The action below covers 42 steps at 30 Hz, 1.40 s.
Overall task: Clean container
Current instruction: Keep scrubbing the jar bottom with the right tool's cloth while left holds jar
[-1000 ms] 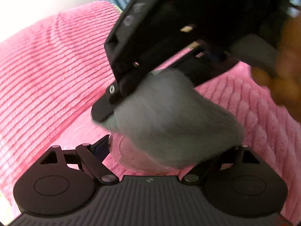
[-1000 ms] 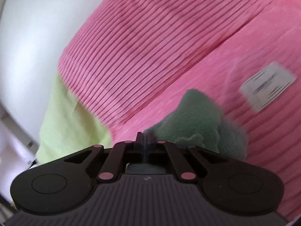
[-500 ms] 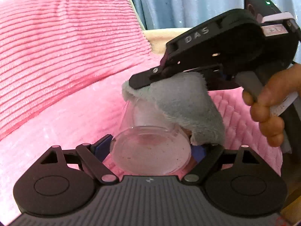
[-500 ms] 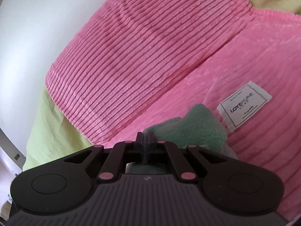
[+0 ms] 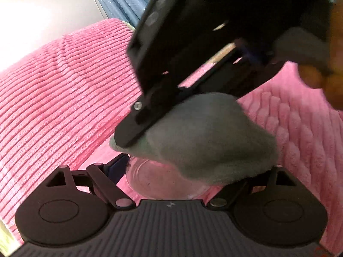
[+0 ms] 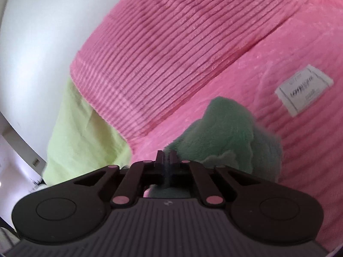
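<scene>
1. Blanket (image 6: 193,53): pink, ribbed.
2. Cloth (image 6: 225,132): green, looks greyer in the left view.
3. Sheet (image 6: 70,132): pale lime.
4. Label (image 6: 304,90): white, dark print.
5. Curtain (image 5: 120,2): blue, perhaps speckled.

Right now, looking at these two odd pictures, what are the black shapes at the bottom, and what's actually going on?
A person holds a grabbing tool in each hand, and each tool carries a wide-angle camera looking along its jaws. The black shape at the bottom of each picture is that tool itself. In the left camera's view, the left gripper has a clear round plastic container between its jaws, which are closing on it. The right gripper, jaws shut, pinches a fluffy grey-green cloth and holds it against the container. Underneath is pink ribbed plush fabric with a white label.
</scene>
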Available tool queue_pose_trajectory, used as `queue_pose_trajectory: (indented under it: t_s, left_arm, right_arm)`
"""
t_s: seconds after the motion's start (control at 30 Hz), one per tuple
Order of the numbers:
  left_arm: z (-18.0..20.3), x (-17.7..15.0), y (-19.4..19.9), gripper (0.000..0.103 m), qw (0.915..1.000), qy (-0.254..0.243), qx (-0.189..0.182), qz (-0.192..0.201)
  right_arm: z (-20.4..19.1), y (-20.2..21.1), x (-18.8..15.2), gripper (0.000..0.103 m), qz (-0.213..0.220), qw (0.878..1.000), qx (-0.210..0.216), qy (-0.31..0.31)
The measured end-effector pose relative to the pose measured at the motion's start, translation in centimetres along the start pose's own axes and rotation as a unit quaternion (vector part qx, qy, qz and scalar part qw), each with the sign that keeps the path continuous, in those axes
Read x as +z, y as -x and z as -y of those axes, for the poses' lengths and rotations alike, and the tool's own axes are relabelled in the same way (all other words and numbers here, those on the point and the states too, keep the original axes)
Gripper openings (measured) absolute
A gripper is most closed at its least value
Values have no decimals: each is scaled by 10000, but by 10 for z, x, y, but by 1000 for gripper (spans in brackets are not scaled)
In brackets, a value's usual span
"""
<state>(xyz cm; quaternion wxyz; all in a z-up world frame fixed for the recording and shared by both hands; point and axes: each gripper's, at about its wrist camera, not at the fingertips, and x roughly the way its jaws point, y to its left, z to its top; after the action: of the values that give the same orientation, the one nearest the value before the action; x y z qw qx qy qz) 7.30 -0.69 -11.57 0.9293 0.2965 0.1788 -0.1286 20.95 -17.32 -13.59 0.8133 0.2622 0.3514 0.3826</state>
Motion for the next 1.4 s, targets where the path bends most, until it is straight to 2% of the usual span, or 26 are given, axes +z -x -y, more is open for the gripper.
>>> queue_pose_trajectory:
  t_s: [0.13, 0.2, 0.33, 0.47, 0.57, 0.63, 0.77, 0.87, 1.0, 1.13, 1.23, 1.33, 1.4]
  left_arm:
    - [0, 0, 0, 86, 10000, -77, 27, -1]
    - [-2, 0, 0, 86, 10000, -56, 14, 0]
    - [-4, -1, 0, 87, 10000, -35, 31, 32]
    - [-23, 0, -5, 87, 9978, 512, -345, -224]
    - [-41, 2, -8, 87, 9911, 1085, -697, -331]
    - [-48, 2, -8, 87, 9882, 1257, -809, -320]
    - [-35, 6, -7, 87, 9939, 884, -615, -224]
    - [-14, -1, -10, 86, 9985, 467, -237, -178]
    - [-19, 0, -12, 86, 9977, 584, -273, -207]
    - [-18, -2, -18, 86, 9978, 538, -270, -262]
    - [-20, -3, -22, 86, 9974, 600, -290, -287]
    - [-17, -5, -14, 86, 9971, 627, -304, -298]
    - [-18, -6, -15, 86, 9971, 638, -309, -289]
  right_arm:
    - [3, -11, 19, 0, -1, 9973, -490, 538]
    - [11, -11, 28, 0, 72, 9963, -663, 544]
    - [21, -8, 30, 0, 212, 9969, -689, 325]
    - [26, -3, 21, 0, 451, 9973, -562, 163]
    - [28, -3, 19, 0, 508, 9972, -543, 96]
    - [24, 0, 19, 2, 503, 9971, -565, 90]
    - [9, 13, 12, 5, 390, 9987, -212, 260]
    - [1, 19, -1, 5, 140, 9993, 251, 237]
    - [1, 11, -10, 2, -136, 9990, 407, 127]
    - [8, 0, 2, 1, -41, 9998, 169, -44]
    - [10, -8, 13, 0, 13, 9997, -135, 223]
    - [15, -10, 23, 0, 256, 9978, -516, 337]
    - [21, -11, 25, 0, 299, 9983, -476, 180]
